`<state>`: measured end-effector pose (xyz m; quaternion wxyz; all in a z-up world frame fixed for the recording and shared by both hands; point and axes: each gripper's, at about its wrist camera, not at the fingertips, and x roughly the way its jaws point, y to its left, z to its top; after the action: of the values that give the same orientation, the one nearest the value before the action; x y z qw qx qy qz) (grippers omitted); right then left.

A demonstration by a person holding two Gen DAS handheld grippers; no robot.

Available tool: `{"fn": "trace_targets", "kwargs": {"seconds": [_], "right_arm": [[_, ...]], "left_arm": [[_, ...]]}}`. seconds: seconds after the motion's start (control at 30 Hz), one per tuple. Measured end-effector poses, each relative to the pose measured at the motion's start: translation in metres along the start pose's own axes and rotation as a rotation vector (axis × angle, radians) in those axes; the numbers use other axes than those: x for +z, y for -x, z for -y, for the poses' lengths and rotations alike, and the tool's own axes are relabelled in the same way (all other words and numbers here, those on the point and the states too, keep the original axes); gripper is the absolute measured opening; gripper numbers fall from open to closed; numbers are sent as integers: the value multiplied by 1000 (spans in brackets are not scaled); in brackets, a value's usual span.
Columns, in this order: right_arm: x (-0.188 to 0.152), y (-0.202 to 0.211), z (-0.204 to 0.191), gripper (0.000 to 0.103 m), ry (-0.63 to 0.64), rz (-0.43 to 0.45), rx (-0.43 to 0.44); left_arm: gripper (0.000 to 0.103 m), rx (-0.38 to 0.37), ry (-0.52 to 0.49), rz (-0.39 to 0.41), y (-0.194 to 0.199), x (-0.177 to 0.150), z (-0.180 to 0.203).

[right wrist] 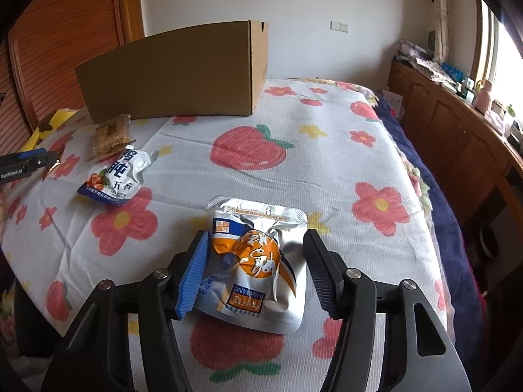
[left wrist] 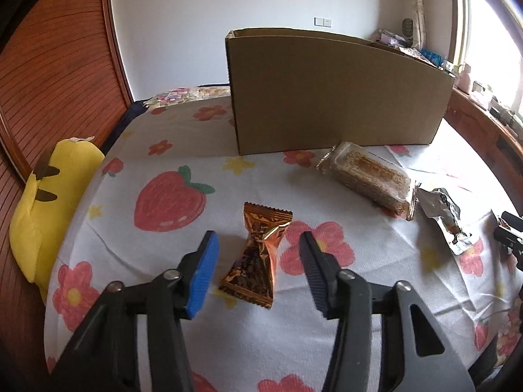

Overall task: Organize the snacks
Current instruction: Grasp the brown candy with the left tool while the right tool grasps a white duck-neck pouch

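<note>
An orange-brown foil snack packet (left wrist: 258, 256) lies on the flowered bed cover between the fingers of my left gripper (left wrist: 258, 245), which is open around it. A clear-wrapped brown cake bar (left wrist: 369, 176) and a silver pouch (left wrist: 444, 220) lie to the right. In the right wrist view my right gripper (right wrist: 255, 245) is open around a silver and orange pouch (right wrist: 258, 268). A silver and blue pouch (right wrist: 119, 173) and the cake bar (right wrist: 111, 134) lie to the far left. An open cardboard box (left wrist: 333, 94) stands at the back; it also shows in the right wrist view (right wrist: 176, 75).
A yellow plush toy (left wrist: 49, 209) lies at the bed's left edge by a wooden slatted wall (left wrist: 55, 75). A wooden cabinet (right wrist: 457, 124) with clutter runs along the right under a window. The left gripper (right wrist: 29, 161) shows at the left edge of the right wrist view.
</note>
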<state>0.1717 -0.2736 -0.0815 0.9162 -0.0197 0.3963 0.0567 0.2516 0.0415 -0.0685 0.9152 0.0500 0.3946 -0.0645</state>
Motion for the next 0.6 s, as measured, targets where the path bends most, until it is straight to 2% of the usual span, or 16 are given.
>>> {"fn": "trace_targets", "kwargs": {"seconds": [0.17,0.23,0.3,0.6], "right_arm": [[1,1,-5,48,10,-15,5],[1,2,-5,45,10,-19,12],[1,2,-5,44,12,-25,16],[3,6,0,43,-35,-23,69]], "left_arm": [[37,7,-15,-9,-2,-1,2],[26,9,-14,-17,-3,-2,2],[21,20,-20,-23,-4,-3,2],[18,-29,-8,-19,5,-8,9]]}}
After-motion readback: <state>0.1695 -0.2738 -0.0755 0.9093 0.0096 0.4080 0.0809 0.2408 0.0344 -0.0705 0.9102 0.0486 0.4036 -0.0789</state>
